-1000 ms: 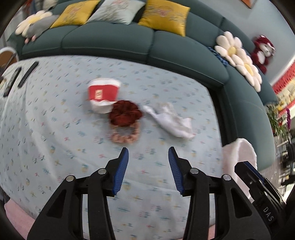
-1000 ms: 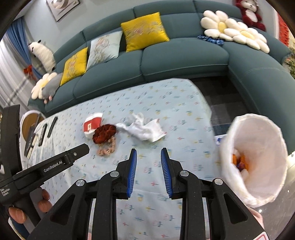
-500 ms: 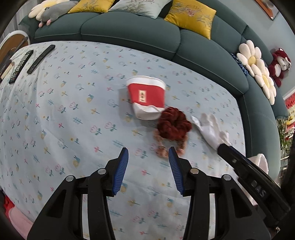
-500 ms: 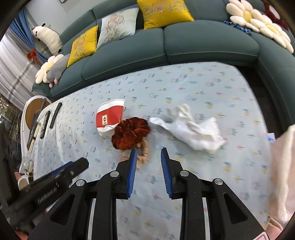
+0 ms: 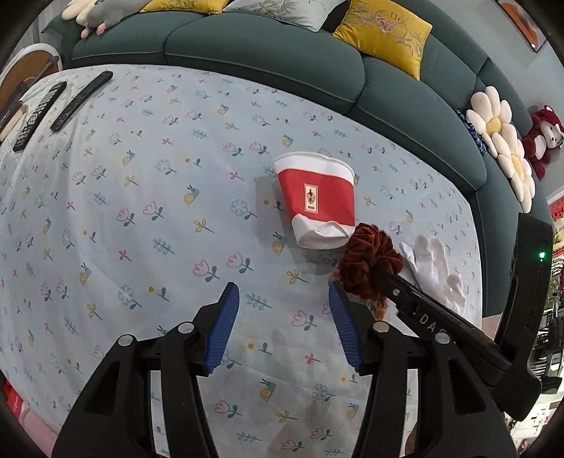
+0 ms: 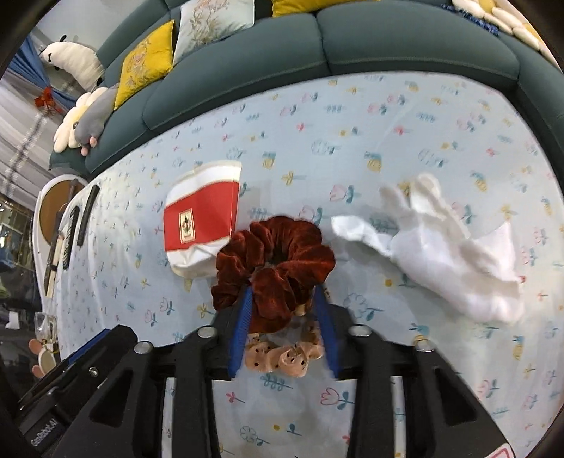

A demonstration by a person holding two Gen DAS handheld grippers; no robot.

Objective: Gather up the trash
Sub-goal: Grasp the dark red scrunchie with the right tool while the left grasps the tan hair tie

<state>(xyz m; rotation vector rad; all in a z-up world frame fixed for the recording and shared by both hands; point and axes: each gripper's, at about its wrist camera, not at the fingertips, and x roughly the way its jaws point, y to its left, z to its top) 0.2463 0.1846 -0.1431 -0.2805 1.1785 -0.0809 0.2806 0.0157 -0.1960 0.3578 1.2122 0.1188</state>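
Observation:
A crushed red-and-white paper cup (image 5: 317,197) (image 6: 204,222) lies on its side on the flowered tablecloth (image 5: 141,211). A dark red velvet scrunchie (image 6: 278,253) (image 5: 366,260) touches the cup's base. A beige dotted scrunchie (image 6: 285,356) lies under it. A white glove (image 6: 440,257) (image 5: 433,267) lies to the right. My right gripper (image 6: 283,299) points down over the red scrunchie. Its jaws are closing and both blue pads touch a bunched fold of the velvet. My left gripper (image 5: 282,299) hovers above bare cloth just near-left of the cup, jaws opening with nothing between them.
Two black remotes (image 5: 38,112) (image 5: 81,98) lie at the table's far left. A dark green sofa (image 5: 264,53) with yellow cushions (image 5: 384,31) wraps the far and right sides. A round wooden side table (image 5: 21,81) stands at the left.
Both grippers came down and closer to the cup and scrunchies. The right one now sits over the red scrunchie. The left jaws widened. The white bin bag left the right wrist view.

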